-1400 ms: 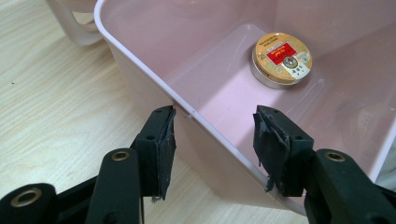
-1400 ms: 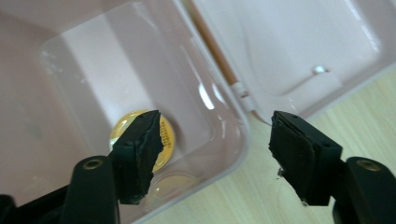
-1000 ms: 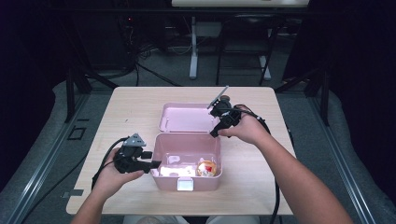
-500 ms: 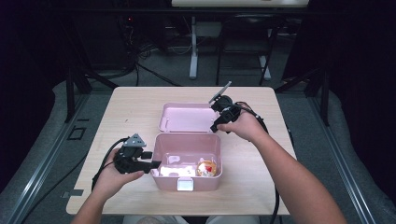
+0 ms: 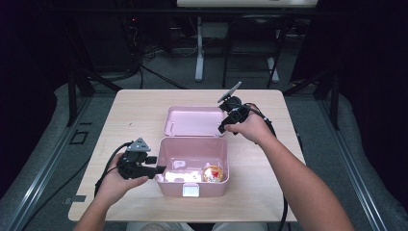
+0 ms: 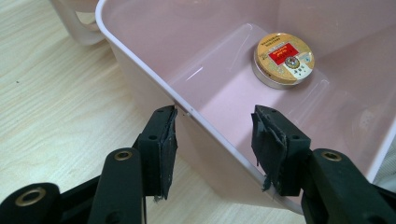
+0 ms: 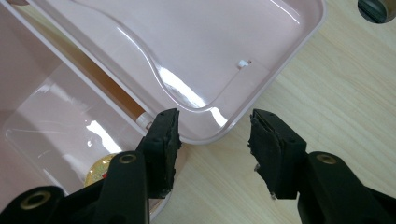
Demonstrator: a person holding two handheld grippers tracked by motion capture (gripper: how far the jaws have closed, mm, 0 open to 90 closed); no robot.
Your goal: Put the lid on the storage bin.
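I count one pink box (image 5: 192,166) on the wooden table (image 5: 134,108), with its one lid (image 5: 192,121) thrown back flat behind it. Two grippers are at work, one in each hand.

My left gripper (image 6: 212,140) sits at the box's left wall. Its two jaws stand wide and straddle that wall: one finger (image 6: 161,144) is outside, over the table, and the other is inside the box. The rim runs between them, and I see daylight on both sides of it, so the pads press on nothing. From above, the left gripper (image 5: 156,169) lies level with its tips at the box's left edge.

Past the inside finger, well apart from it, lies one round gold tin (image 6: 282,58) with a red label, flat on the box floor. In the high view I make out the tin (image 5: 213,173) at the right of the box's floor, plus some pale things left of it that are too washed out to count.

My right gripper (image 7: 212,140) hangs over the near corner of the lid. Its jaws have just been closing and now stand about half apart. The lid's rounded corner lies just beyond and between the fingers (image 7: 163,140), but the pads do not grip it. The left finger is over the hinge side, with the tin (image 7: 98,170) peeking out beside it; the right finger is over bare table. From above, the right gripper (image 5: 225,126) is at the lid's right rear corner.
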